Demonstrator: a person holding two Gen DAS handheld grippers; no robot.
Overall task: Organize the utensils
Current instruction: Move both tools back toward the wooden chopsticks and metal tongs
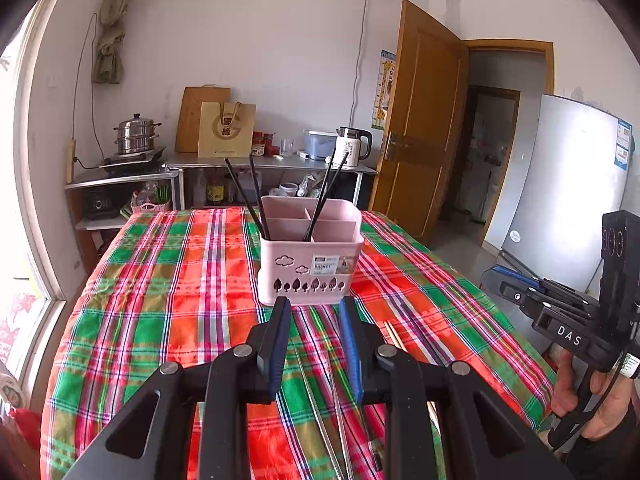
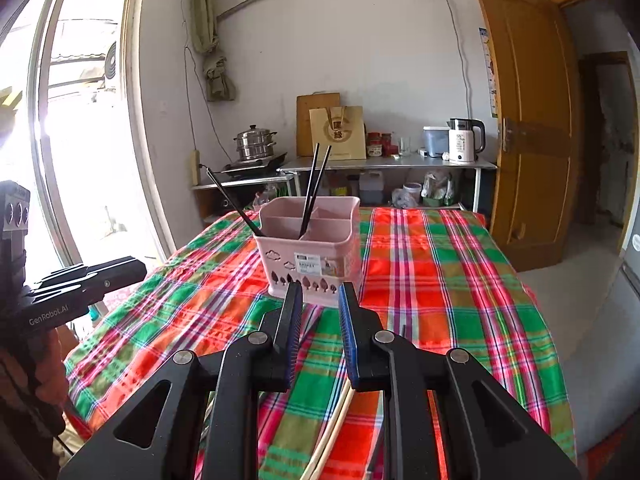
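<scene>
Left claw (image 1: 315,306) parted and empty, right claw (image 2: 320,294) likewise, pink caddy (image 1: 310,262) labelled "BASKET", "DAS" and "GenRobot.AI" on claws.

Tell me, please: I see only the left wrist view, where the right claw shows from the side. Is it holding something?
Observer: No. The right claw is open, and nothing is between its fingers.
Operator: What lies under it?
Observer: Pale wooden chopsticks lie on the plaid cloth. They pass below the claw and run toward the camera.
</scene>
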